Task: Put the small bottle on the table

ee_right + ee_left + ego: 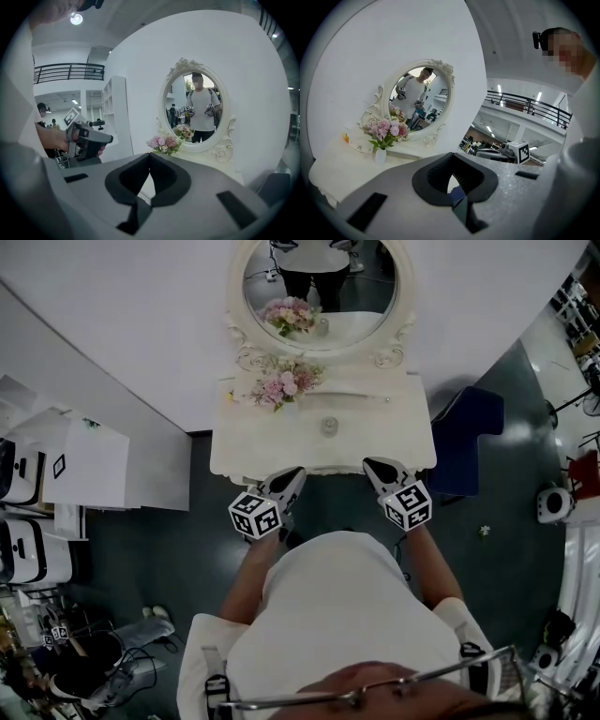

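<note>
Head view, with left and right gripper views. A white dressing-table surface (398, 448) is seen from above, set against a white wall and topped by an oval mirror (361, 298) in an ornate white frame. The small bottle (329, 425) (seen from overhead only as a small grey round shape) stands on the surface near its middle, in front of the mirror and well apart from both grippers. A bunch of pink flowers (281, 385) in a small white vase (380, 155) is placed at the rear left of the surface, just below the mirror frame. The left gripper (292, 474) and the right gripper (373, 466) are held side by side at the near edge of the surface, each pointed towards the mirror. In the left gripper view the jaws of the left gripper (451, 164) are seen pressed together with nothing between them; the jaws of the right gripper (150, 161) are likewise brought together and empty. The person is reflected in the mirror, a gripper in each hand.
</note>
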